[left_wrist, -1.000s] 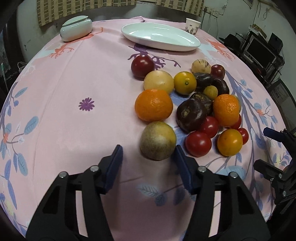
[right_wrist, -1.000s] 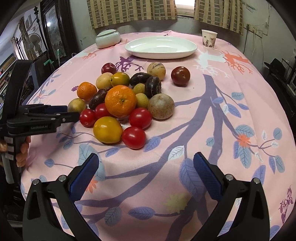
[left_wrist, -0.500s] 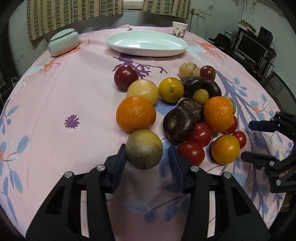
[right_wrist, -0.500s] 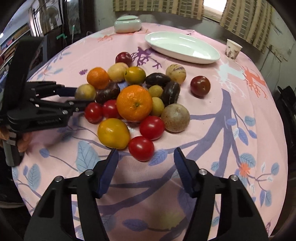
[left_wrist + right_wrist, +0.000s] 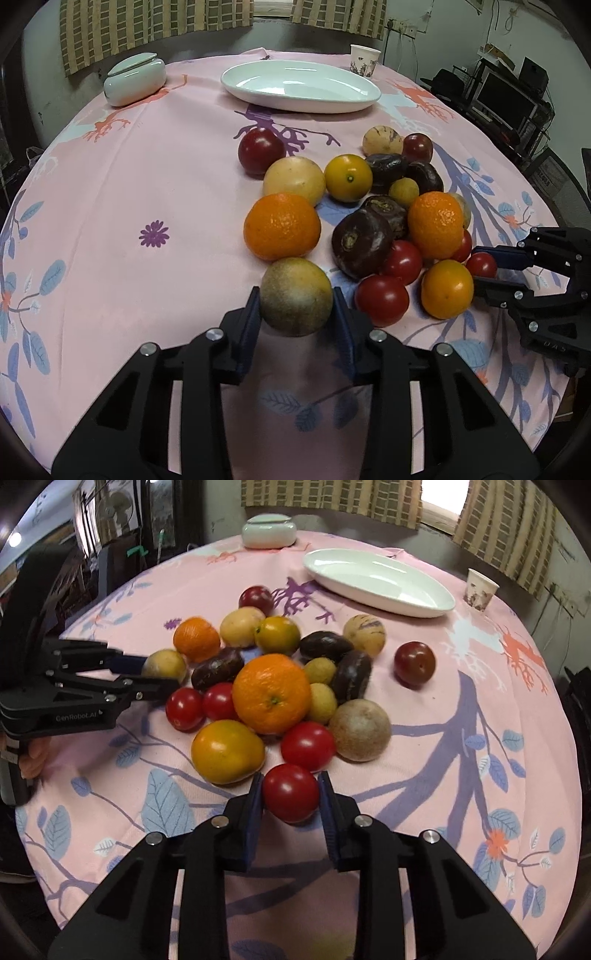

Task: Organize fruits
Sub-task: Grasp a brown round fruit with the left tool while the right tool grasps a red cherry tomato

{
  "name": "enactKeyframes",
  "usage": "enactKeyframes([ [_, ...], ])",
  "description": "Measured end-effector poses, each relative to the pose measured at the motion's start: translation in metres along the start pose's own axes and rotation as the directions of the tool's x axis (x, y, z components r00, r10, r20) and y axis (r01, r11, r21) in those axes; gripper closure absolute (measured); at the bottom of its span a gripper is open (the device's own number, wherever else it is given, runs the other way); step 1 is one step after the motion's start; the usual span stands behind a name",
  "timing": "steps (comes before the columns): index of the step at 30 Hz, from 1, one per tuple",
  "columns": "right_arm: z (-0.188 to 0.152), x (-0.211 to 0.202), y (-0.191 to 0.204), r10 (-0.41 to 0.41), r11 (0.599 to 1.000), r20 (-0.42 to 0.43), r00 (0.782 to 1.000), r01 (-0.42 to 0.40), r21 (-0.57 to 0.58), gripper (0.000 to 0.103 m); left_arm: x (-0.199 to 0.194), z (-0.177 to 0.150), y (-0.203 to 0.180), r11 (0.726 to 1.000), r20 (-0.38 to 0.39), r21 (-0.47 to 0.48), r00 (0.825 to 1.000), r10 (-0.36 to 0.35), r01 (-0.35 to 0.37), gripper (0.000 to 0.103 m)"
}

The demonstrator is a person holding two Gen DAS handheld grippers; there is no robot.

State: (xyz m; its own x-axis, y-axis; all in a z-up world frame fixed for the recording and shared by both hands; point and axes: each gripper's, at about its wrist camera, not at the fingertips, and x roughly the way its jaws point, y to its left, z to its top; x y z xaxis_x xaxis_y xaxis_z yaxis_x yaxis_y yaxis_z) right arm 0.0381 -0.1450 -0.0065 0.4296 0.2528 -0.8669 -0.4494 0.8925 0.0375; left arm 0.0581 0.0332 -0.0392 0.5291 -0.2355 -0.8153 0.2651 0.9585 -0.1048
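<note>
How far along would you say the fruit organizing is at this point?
Nothing is sorted yet: the white plate holds no fruit. In hand: the left gripper clamps a brownish-green fruit, the right gripper a red tomato. The pile stays on the tablecloth.

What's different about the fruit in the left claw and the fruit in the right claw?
The left claw holds a brownish-green fruit; the right claw holds a red tomato. The brownish-green fruit looks dull and speckled, the red tomato smooth and shiny. In the left view, the brownish-green fruit looks bigger. Both are round and sit between blue pads at the pile's edge.
</note>
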Motion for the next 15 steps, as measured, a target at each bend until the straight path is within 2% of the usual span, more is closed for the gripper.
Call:
enactKeyframes([
  [5,0.006,-0.028,-0.012,0.014,1.000,0.061,0.998,-0.015,0.024,0.074,-0.030,0.007,-0.005,1.000,0.062,0.031,0.998,-0.001,-0.001,0.066],
  [8,0.021,-0.050,-0.017,-0.004,1.000,0.118,0.993,0.005,-0.008,0.074,-0.047,0.026,-0.006,0.999,0.084,0.042,0.996,-0.026,0.023,0.066],
  [12,0.074,-0.059,-0.030,-0.139,0.983,0.202,0.969,0.159,-0.086,0.074,-0.051,0.081,-0.014,0.997,0.135,0.082,0.991,-0.015,0.003,0.065],
  [15,0.120,-0.041,-0.049,-0.177,0.972,0.273,0.946,0.211,-0.101,0.074,-0.023,0.139,-0.020,0.994,0.149,0.088,0.987,0.056,-0.070,0.065],
])
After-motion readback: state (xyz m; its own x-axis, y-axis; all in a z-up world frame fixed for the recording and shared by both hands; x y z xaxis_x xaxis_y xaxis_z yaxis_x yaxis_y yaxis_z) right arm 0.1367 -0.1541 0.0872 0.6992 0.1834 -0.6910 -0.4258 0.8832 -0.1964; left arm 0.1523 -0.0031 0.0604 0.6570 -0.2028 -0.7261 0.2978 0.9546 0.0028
